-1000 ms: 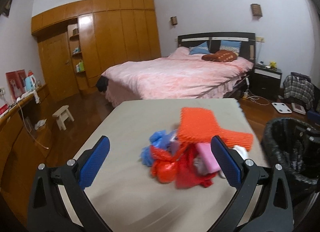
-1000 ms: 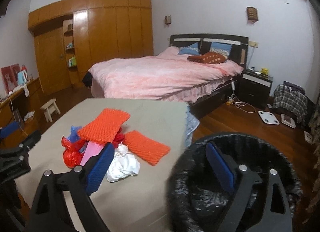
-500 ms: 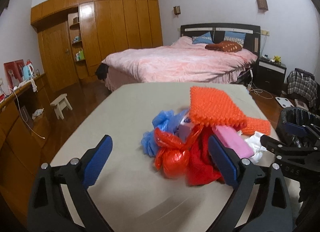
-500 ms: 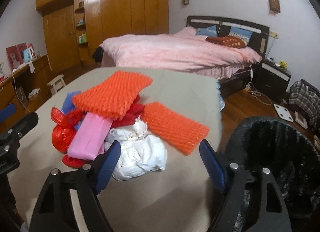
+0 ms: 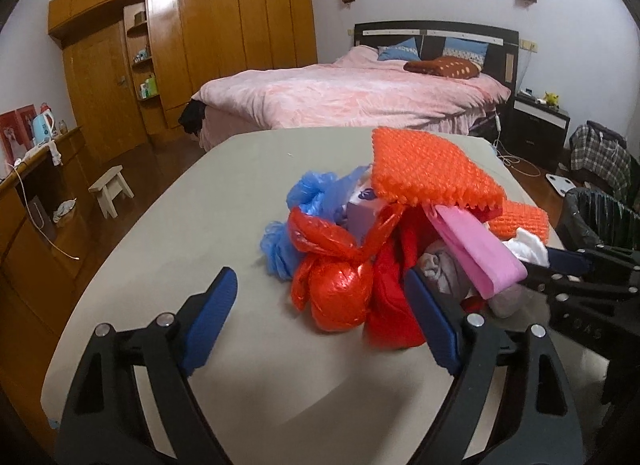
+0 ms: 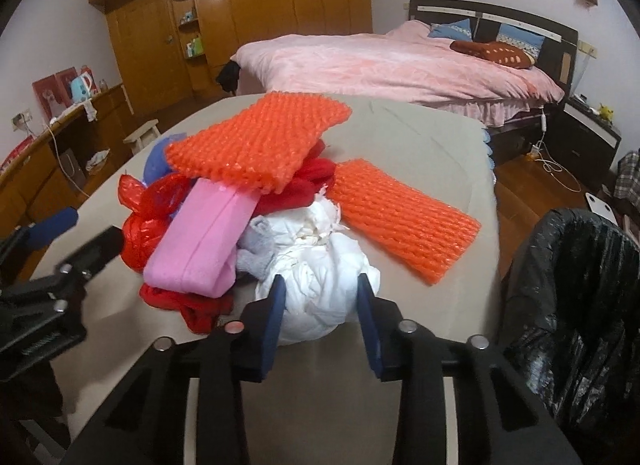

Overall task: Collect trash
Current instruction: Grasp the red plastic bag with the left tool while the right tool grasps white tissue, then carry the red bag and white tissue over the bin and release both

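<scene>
A trash pile lies on the beige table (image 5: pixel 192 233): a knotted red bag (image 5: pixel 340 293), a blue bag (image 5: pixel 308 193), a pink packet (image 6: pixel 204 245), red cloth (image 6: pixel 304 181), a white crumpled wad (image 6: pixel 316 285) and two orange foam nets (image 6: pixel 256 145) (image 6: pixel 404 221). My left gripper (image 5: pixel 319 279) is closing, its blue pads standing on either side of the red bag without pressing it. My right gripper (image 6: pixel 320 281) is closing too, both pads against the white wad. It also shows at the right of the left wrist view as the right gripper (image 5: pixel 568 265).
A bin with a black liner (image 6: pixel 580 285) stands off the table's right edge. A pink bed (image 5: pixel 352 97) lies beyond the table, with a wooden wardrobe (image 5: pixel 224 37) behind it. A small stool (image 5: pixel 110 191) and a desk are on the left.
Both grippers dropped toward the pile. The right one swung from above the bin to the white wad and its jaws narrowed around it. The left jaws narrowed slightly around the red bag.
</scene>
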The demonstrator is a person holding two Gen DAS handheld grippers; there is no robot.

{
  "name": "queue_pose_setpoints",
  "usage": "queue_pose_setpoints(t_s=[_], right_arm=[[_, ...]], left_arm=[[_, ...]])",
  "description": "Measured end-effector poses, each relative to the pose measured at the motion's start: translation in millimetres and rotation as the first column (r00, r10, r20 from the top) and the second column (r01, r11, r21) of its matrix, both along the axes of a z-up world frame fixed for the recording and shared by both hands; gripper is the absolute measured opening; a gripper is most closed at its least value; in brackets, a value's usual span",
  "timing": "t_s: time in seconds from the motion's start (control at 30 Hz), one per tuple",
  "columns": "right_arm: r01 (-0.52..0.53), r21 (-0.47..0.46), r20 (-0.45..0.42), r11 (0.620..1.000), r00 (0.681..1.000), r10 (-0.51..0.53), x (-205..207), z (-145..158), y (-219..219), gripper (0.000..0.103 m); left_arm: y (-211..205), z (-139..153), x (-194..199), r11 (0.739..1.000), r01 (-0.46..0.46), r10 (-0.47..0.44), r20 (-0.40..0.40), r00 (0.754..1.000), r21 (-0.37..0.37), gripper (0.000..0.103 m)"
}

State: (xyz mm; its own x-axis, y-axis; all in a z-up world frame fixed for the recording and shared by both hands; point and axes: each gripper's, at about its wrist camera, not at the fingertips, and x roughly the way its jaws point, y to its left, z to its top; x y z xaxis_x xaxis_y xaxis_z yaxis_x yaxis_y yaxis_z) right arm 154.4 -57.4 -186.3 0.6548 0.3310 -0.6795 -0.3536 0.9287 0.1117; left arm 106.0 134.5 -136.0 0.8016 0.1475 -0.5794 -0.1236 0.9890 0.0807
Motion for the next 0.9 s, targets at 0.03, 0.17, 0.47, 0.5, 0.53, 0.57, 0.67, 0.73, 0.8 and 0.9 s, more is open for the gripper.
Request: queue_pose_setpoints(t_s=[0.03, 0.17, 0.47, 0.5, 0.53, 0.57, 0.67, 0.73, 0.8, 0.9], right_arm=[[0.008, 0.004, 0.005, 1.0, 1.0, -0.008, -1.7, 1.5, -3.2, 0.034], [0.044, 0.02, 0.032, 0.999, 0.998, -0.044, -0.3, 9.8, -15.4, 0.034], [0.069, 0.027, 0.03, 0.997, 0.997, -0.07, 5.9, 12.6, -23.1, 0.034], [0.065, 0.023, 0.032, 0.998, 0.997, -0.066, 6.0, 12.7, -22.1, 0.034], [0.063, 0.02, 0.034, 0.998, 0.997, -0.064, 5.0, 12.5, -21.2, 0.034], [0.06, 0.017, 0.036, 0.998, 0.998, -0.061, 4.1, 12.6, -20.5, 0.034], [0.055, 0.018, 0.035, 0.998, 0.998, -0.056, 3.2, 13.8, -19.9, 0.034], [0.053, 0.022, 0.041, 0.998, 0.998, -0.054, 0.9, 16.5, -20.7, 0.034], [0.051, 0.023, 0.054, 0.998, 0.997, -0.052, -2.5, 21.2, -21.9, 0.034], [0.052, 0.027, 0.072, 0.998, 0.996, -0.054, -6.7, 28.2, -25.2, 0.034]], left_arm=[[-0.2, -0.7, 1.9, 1.0, 0.001, -0.001, -0.004, 1.0, -0.001, 0.079], [1.3, -5.1, 9.2, 1.0, 0.001, -0.001, -0.031, 1.0, -0.014, 0.069], [4.7, -20.8, 31.4, 0.999, 0.016, -0.02, -0.125, 0.992, -0.028, 0.041], [4.8, -23.5, 32.6, 0.999, 0.025, -0.029, -0.133, 0.991, -0.034, 0.036], [4.5, -24.8, 33.2, 0.999, 0.028, -0.033, -0.136, 0.99, -0.034, 0.035], [3.3, -24.0, 33.6, 0.999, 0.029, -0.033, -0.137, 0.99, -0.033, 0.032], [4.9, -21.3, 29.8, 0.999, 0.023, -0.027, -0.118, 0.993, -0.038, 0.029], [6.1, -16.4, 25.3, 0.999, 0.016, -0.021, -0.097, 0.995, -0.048, 0.028], [6.5, -8.0, 17.3, 0.999, 0.01, -0.013, -0.067, 0.998, -0.048, 0.028], [5.0, 4.5, 6.8, 0.999, 0.006, -0.008, -0.033, 0.999, -0.045, 0.028]])
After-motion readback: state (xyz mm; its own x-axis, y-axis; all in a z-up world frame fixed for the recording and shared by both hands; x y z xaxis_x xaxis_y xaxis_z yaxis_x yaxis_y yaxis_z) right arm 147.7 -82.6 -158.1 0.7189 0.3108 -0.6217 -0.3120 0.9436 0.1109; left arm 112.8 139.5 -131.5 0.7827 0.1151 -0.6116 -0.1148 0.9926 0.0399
